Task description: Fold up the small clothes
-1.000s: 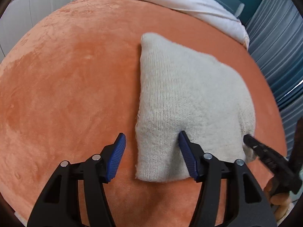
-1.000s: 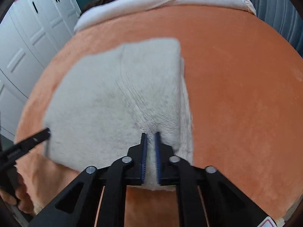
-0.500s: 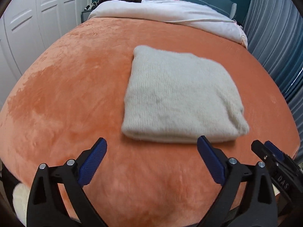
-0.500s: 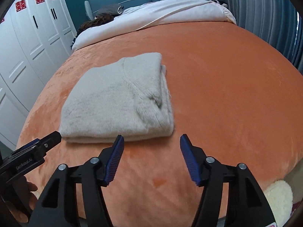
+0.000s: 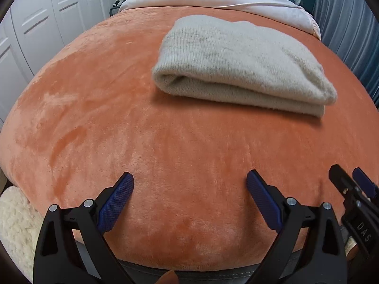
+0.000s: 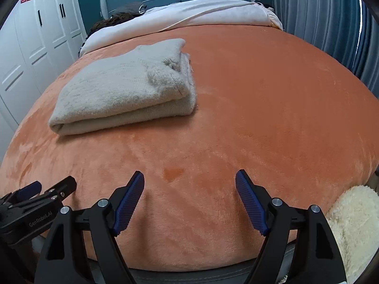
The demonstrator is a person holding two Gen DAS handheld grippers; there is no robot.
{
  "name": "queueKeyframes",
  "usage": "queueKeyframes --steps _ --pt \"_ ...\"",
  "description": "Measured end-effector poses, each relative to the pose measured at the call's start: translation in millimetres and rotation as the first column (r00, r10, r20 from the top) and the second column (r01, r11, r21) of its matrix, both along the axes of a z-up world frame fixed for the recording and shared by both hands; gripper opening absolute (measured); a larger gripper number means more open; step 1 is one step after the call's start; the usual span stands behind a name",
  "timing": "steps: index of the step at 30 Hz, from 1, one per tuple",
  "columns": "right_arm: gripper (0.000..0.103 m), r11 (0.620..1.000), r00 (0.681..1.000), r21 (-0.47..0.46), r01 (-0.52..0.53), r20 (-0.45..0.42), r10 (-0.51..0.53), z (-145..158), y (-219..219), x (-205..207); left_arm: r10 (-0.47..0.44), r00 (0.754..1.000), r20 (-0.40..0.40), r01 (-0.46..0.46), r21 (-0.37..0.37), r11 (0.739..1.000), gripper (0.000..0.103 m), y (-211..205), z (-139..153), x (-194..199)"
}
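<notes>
A cream knitted garment lies folded into a thick rectangle on the orange blanket; the right wrist view shows the garment at upper left. My left gripper hangs open over bare blanket, well short of the garment, nothing between its blue pads. My right gripper is also over bare blanket with its jaws still opening and nothing between them. Each gripper shows at the edge of the other's view: the right gripper, the left gripper.
A white duvet and dark clothes lie at the head of the bed by a teal headboard. White wardrobe doors stand on the left, blue curtains on the right. A fluffy cream rug lies beyond the blanket's near edge.
Both grippers let go of the garment's near edge, opened wide and drew back toward the near edge of the bed. The folded garment stays where it was laid.
</notes>
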State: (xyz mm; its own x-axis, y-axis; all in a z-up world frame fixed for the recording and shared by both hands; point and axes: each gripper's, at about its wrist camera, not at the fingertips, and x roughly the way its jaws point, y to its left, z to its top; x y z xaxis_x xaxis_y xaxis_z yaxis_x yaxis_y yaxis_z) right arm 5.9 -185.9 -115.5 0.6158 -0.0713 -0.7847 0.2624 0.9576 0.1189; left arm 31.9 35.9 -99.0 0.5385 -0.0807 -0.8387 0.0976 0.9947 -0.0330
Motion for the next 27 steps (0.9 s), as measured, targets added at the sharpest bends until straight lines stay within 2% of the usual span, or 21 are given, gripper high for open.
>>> queueKeyframes --steps 3,5,8,15,19,23,27 --pt "0.077 0.999 1.0 0.03 0.012 -0.015 -0.012 -11 -5 3 -0.027 1.0 0.016 0.026 0.035 0.999 0.095 -4 -3 -3" --pt "0.079 0.999 1.0 0.027 0.017 -0.023 -0.017 -17 -6 4 -0.031 0.999 0.019 0.031 0.032 0.999 0.097 -3 -5 -4" --pt "0.085 1.0 1.0 -0.017 -0.004 -0.015 0.004 -21 1 4 -0.035 0.999 0.022 0.035 0.026 0.999 0.098 -3 -7 -4" --pt "0.092 0.996 1.0 -0.093 -0.001 0.002 0.001 -29 13 3 -0.045 0.998 0.036 0.044 0.041 0.998 0.098 -4 -11 -6" --pt "0.092 0.996 1.0 -0.088 0.002 0.001 -0.002 -30 13 2 -0.04 0.997 0.062 0.037 0.044 0.998 0.098 -6 -13 -8" --pt "0.093 0.996 1.0 -0.087 -0.002 0.003 0.002 -30 10 3 -0.026 0.992 0.122 0.02 0.05 0.999 0.098 -8 -15 -14" --pt "0.097 0.996 1.0 -0.085 0.002 0.0 -0.002 -33 9 3 -0.014 0.992 0.122 0.01 0.04 0.999 0.098 -9 -16 -13"
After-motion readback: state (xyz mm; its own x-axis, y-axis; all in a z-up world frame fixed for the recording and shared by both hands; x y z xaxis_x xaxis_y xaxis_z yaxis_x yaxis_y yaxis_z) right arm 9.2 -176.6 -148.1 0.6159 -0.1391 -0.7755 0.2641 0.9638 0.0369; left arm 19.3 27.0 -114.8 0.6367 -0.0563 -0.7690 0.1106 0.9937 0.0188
